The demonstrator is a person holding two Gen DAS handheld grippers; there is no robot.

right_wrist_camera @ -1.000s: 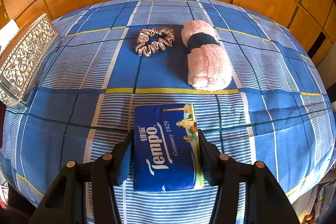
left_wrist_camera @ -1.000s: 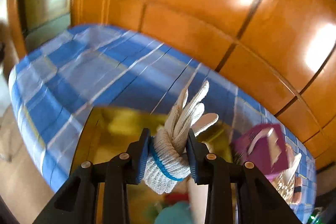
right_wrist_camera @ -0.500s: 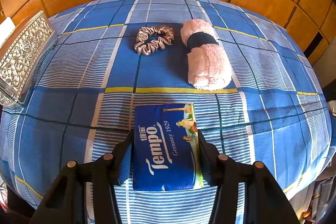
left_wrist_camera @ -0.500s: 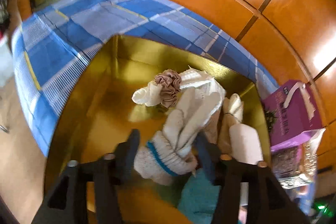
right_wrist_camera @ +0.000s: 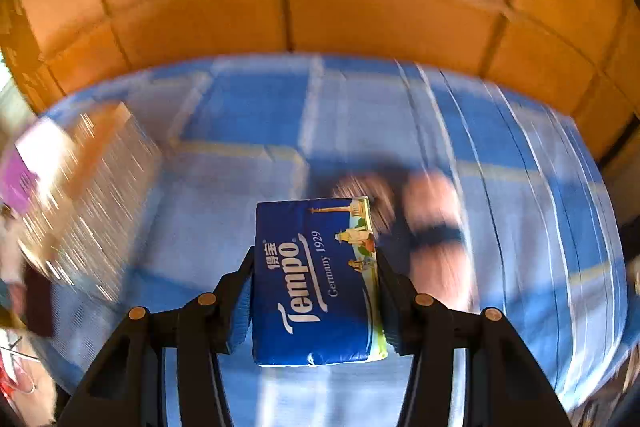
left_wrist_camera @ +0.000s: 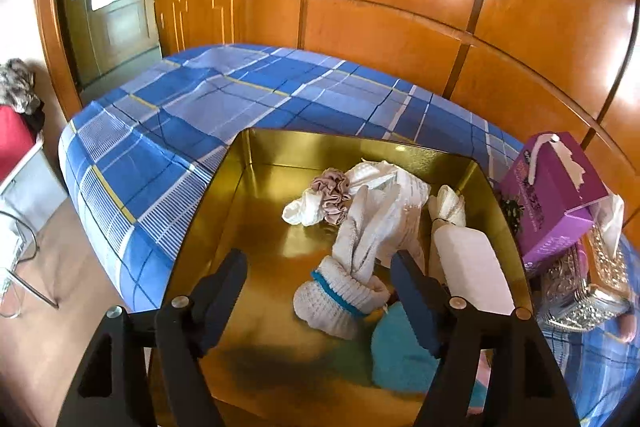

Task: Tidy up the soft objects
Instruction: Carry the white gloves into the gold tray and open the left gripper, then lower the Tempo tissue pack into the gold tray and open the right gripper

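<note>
Shiny orange wood panels [left_wrist_camera: 400, 35] stand behind a bed with a blue checked sheet [left_wrist_camera: 168, 131]. On the sheet sits a gold box [left_wrist_camera: 240, 195], close to the bed's near edge, so soft things have one place to go.

Hanging over the box, the left gripper [left_wrist_camera: 320, 291] has its two fingers spread wide and holds nothing. Right between them, on the box floor, lies a white knit glove [left_wrist_camera: 348, 279] with a blue band. It rests against other soft things: white cloths [left_wrist_camera: 392, 195] and a small mauve scrunchie [left_wrist_camera: 334, 191] toward the far wall, a teal cloth [left_wrist_camera: 400, 351] at the near right corner, and a white pack [left_wrist_camera: 468, 259] along the right wall. I think the glove is put here because the things are piled on that side. The left half of the box floor is bare gold.

Just past the box's right wall, a purple tissue box [left_wrist_camera: 556, 195] leans on a silver patterned box [left_wrist_camera: 588, 291].

Over on its own side, the right gripper [right_wrist_camera: 316, 291] pinches a blue Tempo tissue pack [right_wrist_camera: 316, 279] by its long sides, so the soft pack does not slip. The pack is up off the sheet. This view is very blurry. Behind the pack I can make out a pink roll with a dark band [right_wrist_camera: 436, 235] on the sheet, and a brownish smudge beside it that I cannot name.

My guess is that the tissue pack goes into the gold box next.
</note>
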